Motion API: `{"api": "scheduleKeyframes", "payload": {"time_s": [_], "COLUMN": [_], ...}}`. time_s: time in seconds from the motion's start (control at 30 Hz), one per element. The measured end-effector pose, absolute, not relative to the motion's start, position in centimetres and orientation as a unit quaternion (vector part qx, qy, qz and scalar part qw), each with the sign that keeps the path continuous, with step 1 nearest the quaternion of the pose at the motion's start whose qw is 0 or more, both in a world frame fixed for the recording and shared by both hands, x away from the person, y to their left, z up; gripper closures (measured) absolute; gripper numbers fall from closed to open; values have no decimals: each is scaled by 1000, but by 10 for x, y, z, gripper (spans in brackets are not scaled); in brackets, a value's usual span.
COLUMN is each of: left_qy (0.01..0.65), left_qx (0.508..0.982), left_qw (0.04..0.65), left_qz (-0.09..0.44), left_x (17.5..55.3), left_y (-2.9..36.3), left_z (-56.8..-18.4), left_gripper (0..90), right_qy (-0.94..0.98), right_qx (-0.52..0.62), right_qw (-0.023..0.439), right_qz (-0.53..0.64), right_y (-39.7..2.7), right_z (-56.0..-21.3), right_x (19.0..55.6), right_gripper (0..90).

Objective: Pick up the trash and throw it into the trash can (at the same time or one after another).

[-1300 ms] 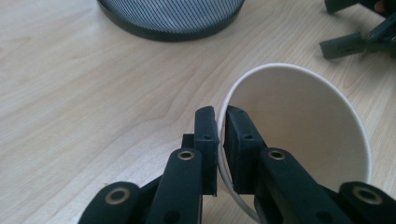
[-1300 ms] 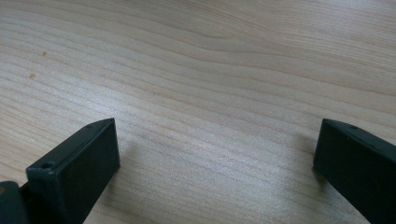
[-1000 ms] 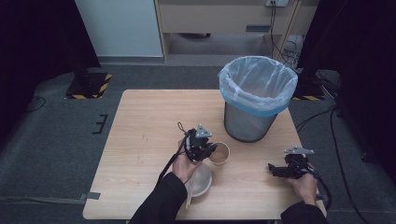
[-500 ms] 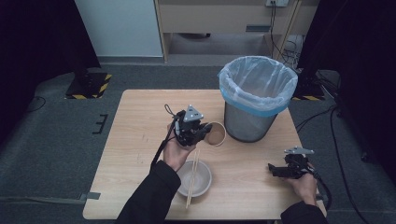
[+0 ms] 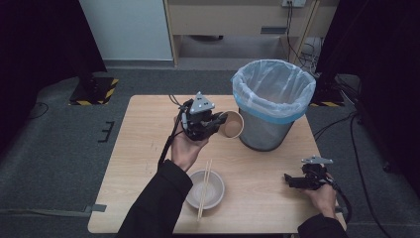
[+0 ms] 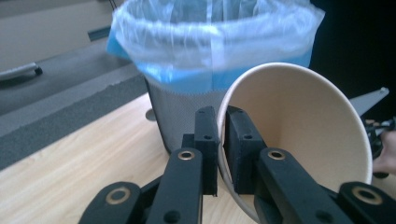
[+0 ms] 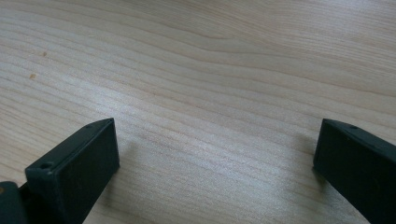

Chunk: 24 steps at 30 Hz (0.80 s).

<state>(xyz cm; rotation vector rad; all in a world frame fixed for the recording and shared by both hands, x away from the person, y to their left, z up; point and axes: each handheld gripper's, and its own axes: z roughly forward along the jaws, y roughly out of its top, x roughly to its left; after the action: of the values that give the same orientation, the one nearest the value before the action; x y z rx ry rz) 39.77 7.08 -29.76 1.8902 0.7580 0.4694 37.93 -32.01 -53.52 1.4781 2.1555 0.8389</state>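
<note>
Ahead of the left gripper's fingers (image 6: 205,135) the bin (image 5: 274,101) blocks the way — only its open mouth above is free. Bare table (image 7: 210,70) lies between the right gripper's fingers (image 7: 79,163).

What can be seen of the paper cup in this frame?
The paper cup is tan outside with a paler, bare inside, apparently empty. It is tipped on its side, mouth facing the camera in the left gripper view. The left gripper pinches its rim, one jaw outside and one inside. In the high view the cup is held above the table, just left of the bin, not touching it as far as can be told.
</note>
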Motion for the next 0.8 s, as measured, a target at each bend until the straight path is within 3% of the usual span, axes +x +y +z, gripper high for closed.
{"api": "scheduleKeyframes", "payload": {"time_s": [0.8], "left_qy": [296], "left_qx": [749], "left_qw": [548], "left_qz": [225], "left_x": [415], "left_y": [51], "left_z": [-233], "left_gripper": [832], "right_qy": [770], "right_qx": [525], "right_qw": [199], "right_qz": [301], "right_y": [-320], "right_z": [-536], "right_x": [380], "right_gripper": [3]}}
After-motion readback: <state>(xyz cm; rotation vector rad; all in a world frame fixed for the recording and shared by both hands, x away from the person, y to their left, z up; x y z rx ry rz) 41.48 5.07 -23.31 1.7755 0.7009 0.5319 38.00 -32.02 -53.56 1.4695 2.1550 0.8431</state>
